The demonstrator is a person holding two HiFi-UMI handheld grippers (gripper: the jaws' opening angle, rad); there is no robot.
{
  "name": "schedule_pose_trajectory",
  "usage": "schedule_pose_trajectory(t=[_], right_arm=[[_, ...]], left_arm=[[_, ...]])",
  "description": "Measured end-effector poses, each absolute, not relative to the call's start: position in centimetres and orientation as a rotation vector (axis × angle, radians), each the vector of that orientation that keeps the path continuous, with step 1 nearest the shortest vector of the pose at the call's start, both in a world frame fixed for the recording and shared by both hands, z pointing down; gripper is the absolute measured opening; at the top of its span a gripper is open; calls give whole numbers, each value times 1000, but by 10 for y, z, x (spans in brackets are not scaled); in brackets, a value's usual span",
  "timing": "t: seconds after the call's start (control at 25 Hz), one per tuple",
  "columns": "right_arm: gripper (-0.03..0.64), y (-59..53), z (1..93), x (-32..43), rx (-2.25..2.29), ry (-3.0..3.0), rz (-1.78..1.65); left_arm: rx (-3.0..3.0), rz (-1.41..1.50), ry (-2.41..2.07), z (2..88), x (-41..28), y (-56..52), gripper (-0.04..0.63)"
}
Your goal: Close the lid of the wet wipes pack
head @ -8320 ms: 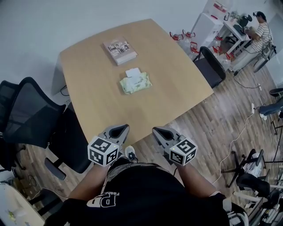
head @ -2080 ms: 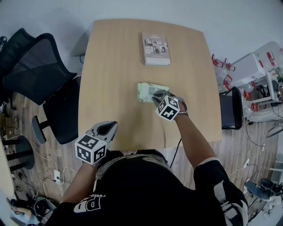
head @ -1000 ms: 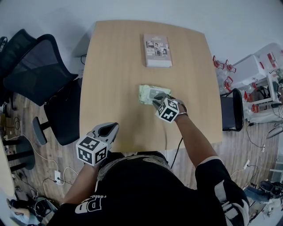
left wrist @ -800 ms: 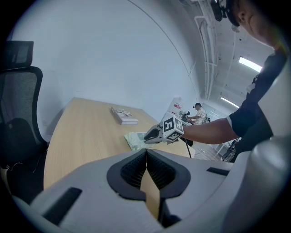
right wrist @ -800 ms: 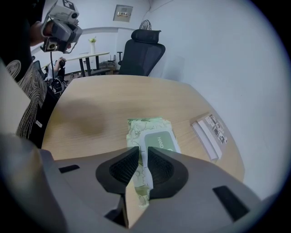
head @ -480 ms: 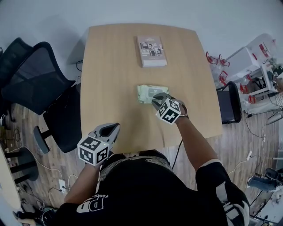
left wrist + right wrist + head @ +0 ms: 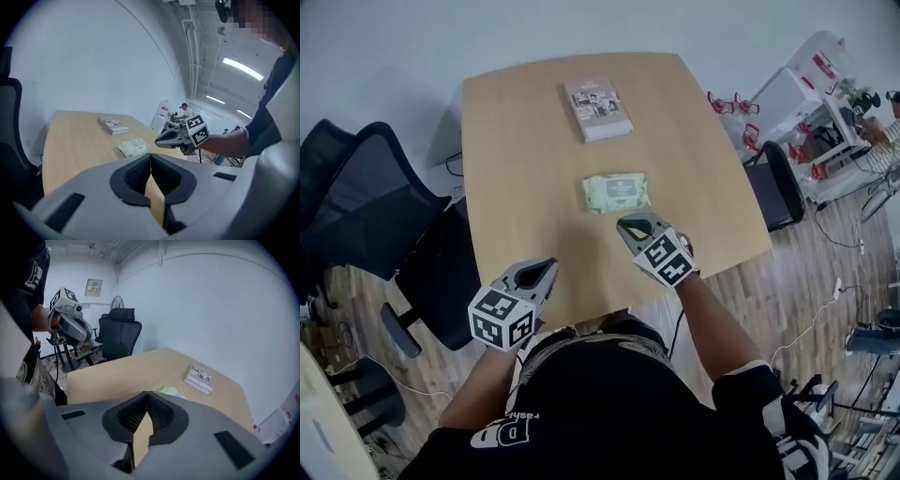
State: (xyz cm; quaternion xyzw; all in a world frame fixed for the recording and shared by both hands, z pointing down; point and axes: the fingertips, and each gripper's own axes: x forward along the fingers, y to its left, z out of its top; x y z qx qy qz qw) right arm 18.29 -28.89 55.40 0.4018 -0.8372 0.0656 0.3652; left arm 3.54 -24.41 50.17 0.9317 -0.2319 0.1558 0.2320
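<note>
The right tongs (image 7: 630, 225) are no longer sitting on the wet wipes pack (image 7: 617, 192), as they were a moment ago. They are now hanging nearer the person, clear of the pack. Their jaws have just been closing with nothing between them, and in the right gripper view the pads are meeting, with only bare desk (image 7: 516, 169) showing past them.

The left tongs (image 7: 542, 272) are hovering at the near edge of the desk, as before. Their jaws are also pressing together and gripping nothing.

The pack is lying in the middle of the desk, just beyond the right tongs' tips and a little to their left. Its long axis is running across the desk, roughly crosswise to the way those tongs are pointing. The right hand is clearly the nearer one, and the left tongs are staying well apart from the pack. The lid (image 7: 624, 187) is looking flat against the top of the pack, so the closing is probably done.

By count, one pack and one book (image 7: 597, 109) are lying on the desk, the book farther back, and two tongs are working over it.
</note>
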Motion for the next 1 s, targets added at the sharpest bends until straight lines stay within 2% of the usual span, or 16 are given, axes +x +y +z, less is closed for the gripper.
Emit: schedule_pose_trajectory(t=[0.48, 1.0], right_arm=[[5, -191, 482, 154, 1442, -2390, 443], [5, -58, 451, 150, 1631, -2470, 553]], left_arm=[[2682, 413, -391, 480, 65, -215, 18], [2748, 376, -311, 452, 83, -113, 18]])
